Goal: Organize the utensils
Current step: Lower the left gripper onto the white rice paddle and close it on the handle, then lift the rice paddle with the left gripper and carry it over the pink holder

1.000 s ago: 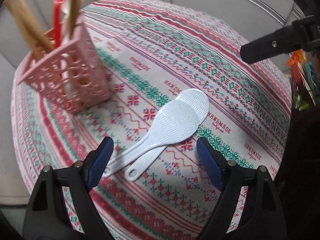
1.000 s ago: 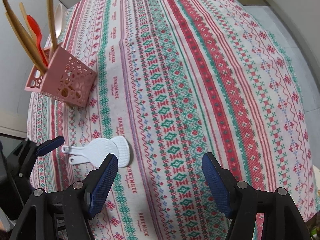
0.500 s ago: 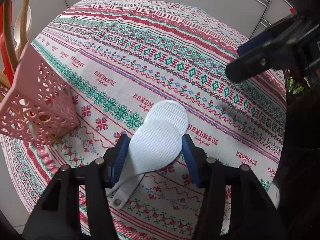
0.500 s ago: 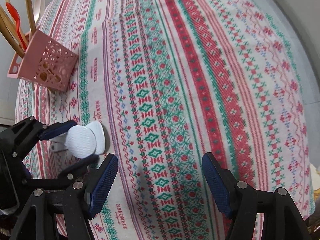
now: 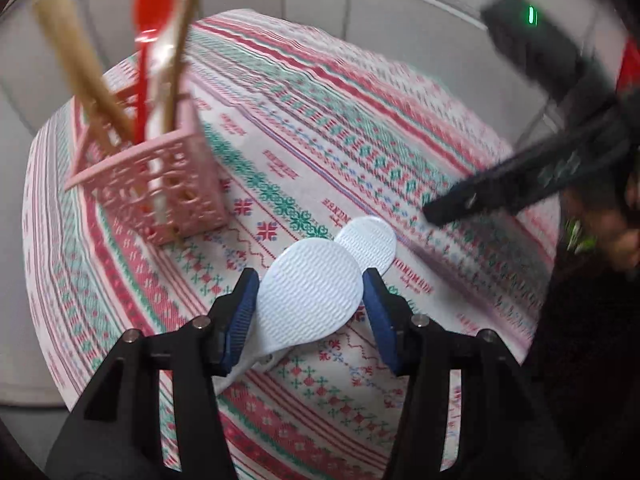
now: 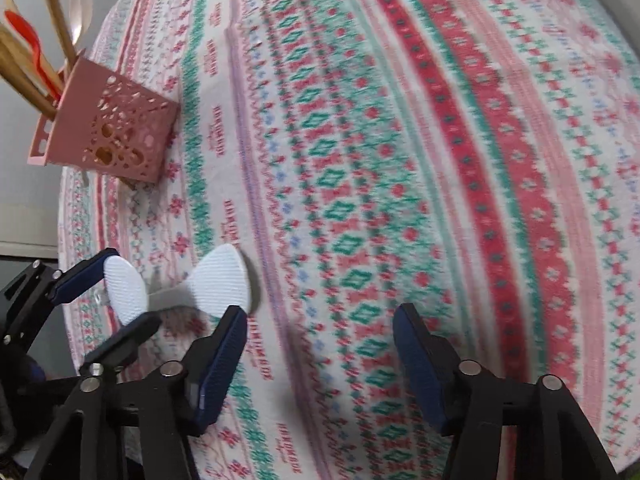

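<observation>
Tabletop (image 5: 460, 128): carries everything, under a striped knitted-pattern cloth.
Pink holder (image 5: 160, 184): far left, upright, so wooden utensils and a red spoon (image 5: 150, 32) stand inside.
Right claw (image 6: 316, 344): spread wide, empty, kept aside.
Left claw (image 5: 308, 304): clamped across the upper white rice paddle (image 5: 308, 296), apparently lifted for the holder.
Second paddle (image 5: 370, 238): lies flat just beyond.

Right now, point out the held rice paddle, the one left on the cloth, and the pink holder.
held rice paddle (image 5: 308, 292), left wrist view, blade centre.
second rice paddle (image 5: 370, 238), left wrist view, exposed blade.
pink utensil holder (image 5: 168, 184), left wrist view, front lattice wall.
</observation>
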A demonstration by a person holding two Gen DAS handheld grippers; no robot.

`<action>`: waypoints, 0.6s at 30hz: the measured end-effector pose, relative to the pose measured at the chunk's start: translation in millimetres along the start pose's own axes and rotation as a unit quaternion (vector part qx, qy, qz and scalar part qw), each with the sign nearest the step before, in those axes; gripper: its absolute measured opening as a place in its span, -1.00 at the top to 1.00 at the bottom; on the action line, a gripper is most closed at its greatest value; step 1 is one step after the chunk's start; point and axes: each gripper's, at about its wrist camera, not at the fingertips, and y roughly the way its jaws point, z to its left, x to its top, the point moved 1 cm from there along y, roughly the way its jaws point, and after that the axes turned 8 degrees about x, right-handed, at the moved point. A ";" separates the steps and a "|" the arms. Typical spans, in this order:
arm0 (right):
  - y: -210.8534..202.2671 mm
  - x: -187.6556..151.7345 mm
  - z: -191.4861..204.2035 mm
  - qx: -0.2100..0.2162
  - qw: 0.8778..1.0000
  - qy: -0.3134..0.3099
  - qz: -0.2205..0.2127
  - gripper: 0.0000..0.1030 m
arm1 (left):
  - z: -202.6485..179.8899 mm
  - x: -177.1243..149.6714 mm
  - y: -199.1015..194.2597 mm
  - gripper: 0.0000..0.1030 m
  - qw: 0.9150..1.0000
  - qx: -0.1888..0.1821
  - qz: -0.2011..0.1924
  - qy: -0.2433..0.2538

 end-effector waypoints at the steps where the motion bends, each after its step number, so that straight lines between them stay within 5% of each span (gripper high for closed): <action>1: 4.7 1.1 1.7 0.014 1.000 0.002 0.003 -0.12 | 2.9 -0.5 -3.3 -0.07 1.000 -0.003 -0.004 -0.013; 6: 28.4 8.5 10.8 0.065 0.998 0.015 0.011 0.18 | 19.5 -3.7 -21.0 -0.07 0.995 -0.034 -0.023 -0.089; 14: 53.2 15.5 31.3 0.074 0.997 -0.011 -0.011 0.39 | 31.4 -7.1 -34.5 -0.07 0.987 -0.056 -0.039 -0.143; 18: 68.2 20.8 38.6 0.070 0.997 -0.023 -0.012 0.80 | 35.8 -9.1 -41.1 -0.07 0.986 -0.059 -0.041 -0.152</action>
